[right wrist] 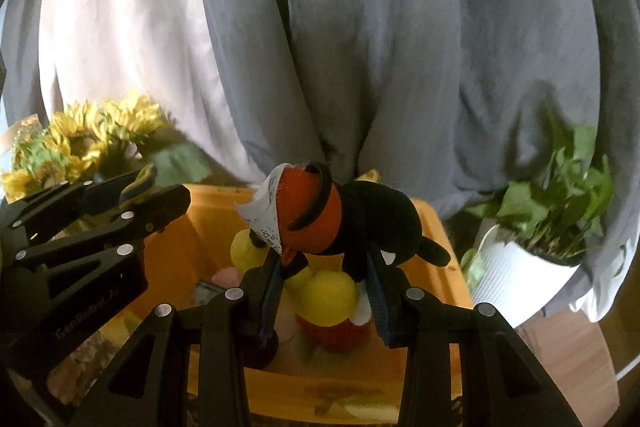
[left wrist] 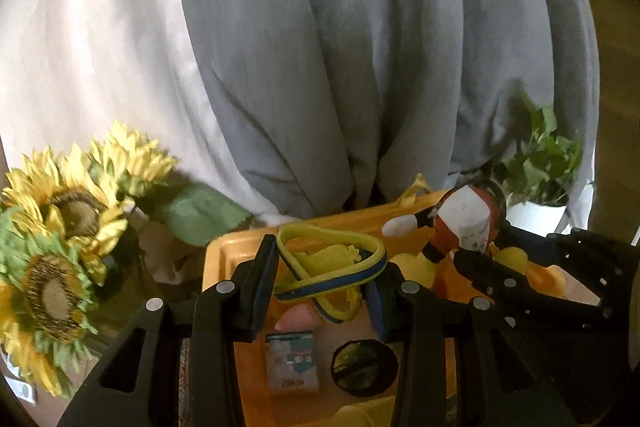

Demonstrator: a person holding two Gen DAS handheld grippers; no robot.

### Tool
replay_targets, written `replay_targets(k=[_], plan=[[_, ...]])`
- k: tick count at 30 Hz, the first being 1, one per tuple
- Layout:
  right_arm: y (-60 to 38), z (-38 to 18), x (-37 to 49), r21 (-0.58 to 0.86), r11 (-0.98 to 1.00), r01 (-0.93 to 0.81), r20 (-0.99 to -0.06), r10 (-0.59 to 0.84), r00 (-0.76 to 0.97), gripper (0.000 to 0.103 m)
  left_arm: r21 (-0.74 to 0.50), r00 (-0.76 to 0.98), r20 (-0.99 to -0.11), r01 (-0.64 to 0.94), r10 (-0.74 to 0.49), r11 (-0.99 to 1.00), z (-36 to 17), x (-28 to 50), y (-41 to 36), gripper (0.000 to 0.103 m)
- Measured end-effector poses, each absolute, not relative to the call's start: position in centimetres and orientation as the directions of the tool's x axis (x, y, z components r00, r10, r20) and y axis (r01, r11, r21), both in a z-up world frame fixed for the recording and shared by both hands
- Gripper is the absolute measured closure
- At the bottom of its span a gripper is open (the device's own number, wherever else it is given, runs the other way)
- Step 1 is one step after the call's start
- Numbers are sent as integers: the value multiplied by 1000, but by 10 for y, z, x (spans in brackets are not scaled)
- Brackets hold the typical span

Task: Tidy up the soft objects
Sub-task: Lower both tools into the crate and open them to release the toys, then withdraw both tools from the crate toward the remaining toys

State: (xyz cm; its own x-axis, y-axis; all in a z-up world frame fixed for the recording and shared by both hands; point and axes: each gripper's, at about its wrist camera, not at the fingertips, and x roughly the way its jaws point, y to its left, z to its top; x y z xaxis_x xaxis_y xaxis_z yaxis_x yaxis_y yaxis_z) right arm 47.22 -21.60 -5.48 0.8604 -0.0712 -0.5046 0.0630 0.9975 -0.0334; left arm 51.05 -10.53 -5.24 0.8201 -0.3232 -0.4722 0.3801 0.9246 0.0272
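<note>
- Currently both tongs hover over the yellow bin (right wrist: 436, 227), which sits in front of the grey curtain (left wrist: 360, 47).
- Left tongs (left wrist: 326, 277): nearly closed, pinching a yellow-and-blue looped strap (left wrist: 332, 267) attached to some yellow soft item; the loop is above the bin's near left part.
- Right tongs (right wrist: 322, 277): narrowly set, clamped on a black-and-orange plush toy (right wrist: 340, 223) with a white paper tag (right wrist: 262, 215), held above the bin's middle.
- In the bin: a yellow plush (right wrist: 324, 291), a small printed card (left wrist: 294, 361), a dark round object (left wrist: 364, 367).
- Risk: the strap grip is thin and the loop twisted; a jolt could let it slide out before it is over the bin.
- Risk: the plush is held by its lower body, head-heavy; it may pivot, fall on the rim, or tumble outside toward the white plant pot (right wrist: 516, 267).
- Risk: the two tongs are near each other; simultaneous lowering could knock them together.
- Risk: the sunflowers (left wrist: 60, 227) stand just beside the left tongs and could snag.
- Unclear: what the strap belongs to, the bin's near wall (cut off by the tongs), the desk surface, and what the dark round object is.
</note>
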Motion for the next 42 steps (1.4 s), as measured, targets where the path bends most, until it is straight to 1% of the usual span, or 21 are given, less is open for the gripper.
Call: replay_targets(k=[4,7,9,10,11,13,15,17,21,23,28,31,33,34,42], plan=[[-217,-64,480,-34,998,59,-528,-68,846,63,24,801,-508,382,-318,924,-62,519,-109,62],[-216,-67,484,-39,998,57,-538,-69,840,61,26,798,-519,373,-307,927,-67,523,-109,62],[-215,-68,484,-42,998,53,-540,-68,839,57,24,792,-527,376,-308,926,-70,525,-108,58],[-214,-69,484,-45,998,52,-541,-68,838,53,23,790,-529,378,-310,925,-71,525,-108,56],[-213,-69,484,-52,997,52,-541,-72,838,45,26,791,-529,376,-306,926,-72,525,-109,52],[-211,-70,484,-77,995,57,-537,-89,839,41,36,796,-529,368,-295,929,-73,525,-109,48],[-211,-70,484,-98,992,77,-530,-117,840,39,37,797,-529,365,-292,930,-74,525,-107,42],[-213,-69,482,-101,991,93,-526,-132,840,36,38,797,-529,366,-293,930,-74,523,-107,41],[-219,-66,479,-89,989,118,-527,-147,837,34,34,801,-517,371,-301,928,-69,513,-105,36],[-221,-64,475,-85,988,127,-522,-153,839,31,44,810,-506,367,-296,929,-65,506,-104,35],[-224,-57,460,-78,983,165,-506,-182,843,30,50,826,-478,366,-299,929,-51,488,-101,33],[-225,-51,450,-65,981,181,-498,-189,847,28,46,836,-462,356,-296,933,-42,474,-96,27],[-226,-46,441,-50,979,198,-488,-197,850,26,47,847,-451,338,-282,940,-37,464,-92,21],[-226,-44,438,-46,978,204,-485,-201,851,25,50,852,-446,329,-274,943,-35,458,-90,19],[-221,-30,398,-54,958,283,-432,-278,858,25,36,860,-452,284,-238,958,-33,422,-75,18]])
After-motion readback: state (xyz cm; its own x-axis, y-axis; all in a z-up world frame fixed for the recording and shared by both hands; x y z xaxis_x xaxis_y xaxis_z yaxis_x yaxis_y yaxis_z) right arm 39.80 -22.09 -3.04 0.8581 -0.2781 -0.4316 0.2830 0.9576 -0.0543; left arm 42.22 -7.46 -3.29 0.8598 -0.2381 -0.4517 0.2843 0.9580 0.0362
